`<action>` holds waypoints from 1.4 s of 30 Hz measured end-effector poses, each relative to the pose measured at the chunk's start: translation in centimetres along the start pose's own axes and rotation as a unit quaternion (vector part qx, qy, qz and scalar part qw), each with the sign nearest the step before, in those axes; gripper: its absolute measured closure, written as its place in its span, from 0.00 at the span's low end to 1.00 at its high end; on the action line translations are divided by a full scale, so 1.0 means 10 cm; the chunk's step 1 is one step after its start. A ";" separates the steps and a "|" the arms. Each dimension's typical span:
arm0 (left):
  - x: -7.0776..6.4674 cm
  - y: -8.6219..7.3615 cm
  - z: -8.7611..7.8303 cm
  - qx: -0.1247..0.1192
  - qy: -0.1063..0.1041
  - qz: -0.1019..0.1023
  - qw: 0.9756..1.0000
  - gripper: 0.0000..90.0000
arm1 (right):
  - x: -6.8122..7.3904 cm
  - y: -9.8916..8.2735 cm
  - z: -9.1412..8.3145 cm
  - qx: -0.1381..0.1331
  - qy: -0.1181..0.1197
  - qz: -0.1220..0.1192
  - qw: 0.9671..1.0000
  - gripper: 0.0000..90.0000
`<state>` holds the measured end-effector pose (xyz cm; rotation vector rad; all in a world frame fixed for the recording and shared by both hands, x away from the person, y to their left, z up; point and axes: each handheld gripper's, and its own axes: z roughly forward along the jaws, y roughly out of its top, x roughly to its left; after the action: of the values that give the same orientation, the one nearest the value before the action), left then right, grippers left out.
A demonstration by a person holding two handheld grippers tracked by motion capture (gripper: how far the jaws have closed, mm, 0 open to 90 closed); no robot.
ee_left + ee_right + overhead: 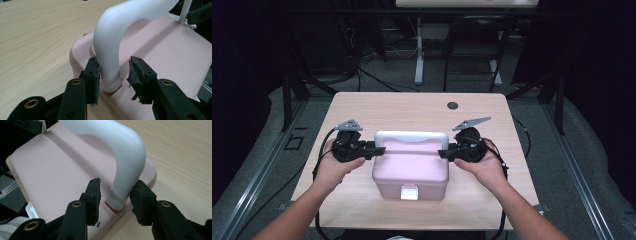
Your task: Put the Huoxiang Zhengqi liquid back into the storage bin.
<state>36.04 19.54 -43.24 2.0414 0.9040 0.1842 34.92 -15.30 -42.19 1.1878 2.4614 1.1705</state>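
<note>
Both grippers, left (373, 150) and right (447, 152), fingers spread around the handle (412, 136) ends of the box (411, 172) mid-frame, not pinching yet; lift remains.

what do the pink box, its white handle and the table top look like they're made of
Pink box: probably moulded plastic, matte; the lid is smooth and evenly coloured with rounded edges.
White handle: likely plastic too, slightly glossier; a soft sheen runs along its seamless curve.
Table: light wood grain, probably laminate or veneer rather than solid wood; the look cannot settle which.
</note>
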 end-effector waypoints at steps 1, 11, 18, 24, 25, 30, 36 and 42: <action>0.00 -0.01 -0.01 0.000 0.001 0.004 1.000 0.68 | 0.01 0.00 -0.01 -0.001 -0.002 -0.003 1.000 0.67; 0.01 -0.06 0.03 -0.004 0.001 0.003 1.000 0.72 | 0.01 -0.06 -0.01 -0.008 -0.006 -0.006 1.000 0.75; 0.02 -0.08 0.03 -0.010 0.003 0.001 1.000 0.78 | 0.00 -0.08 0.03 -0.004 -0.009 -0.002 1.000 0.79; -0.03 -0.09 0.01 -0.009 0.012 0.015 1.000 0.82 | 0.05 -0.10 0.00 -0.005 -0.017 -0.012 1.000 0.82; -0.03 -0.09 0.00 -0.007 0.012 0.017 1.000 0.82 | 0.05 -0.10 0.00 -0.004 -0.017 -0.011 1.000 0.82; -0.04 -0.09 -0.01 -0.003 0.011 0.017 1.000 0.82 | 0.05 -0.10 0.00 -0.004 -0.016 -0.010 1.000 0.82; -0.05 -0.10 -0.03 0.001 0.007 0.013 1.000 0.82 | 0.05 -0.11 -0.01 -0.001 -0.012 -0.009 1.000 0.82; -0.06 -0.10 -0.04 0.004 0.006 0.013 1.000 0.82 | 0.07 -0.11 -0.02 0.000 -0.009 -0.007 1.000 0.82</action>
<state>34.93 19.73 -43.65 2.0631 0.8872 0.2082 33.75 -15.33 -42.75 1.1736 2.4538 1.1504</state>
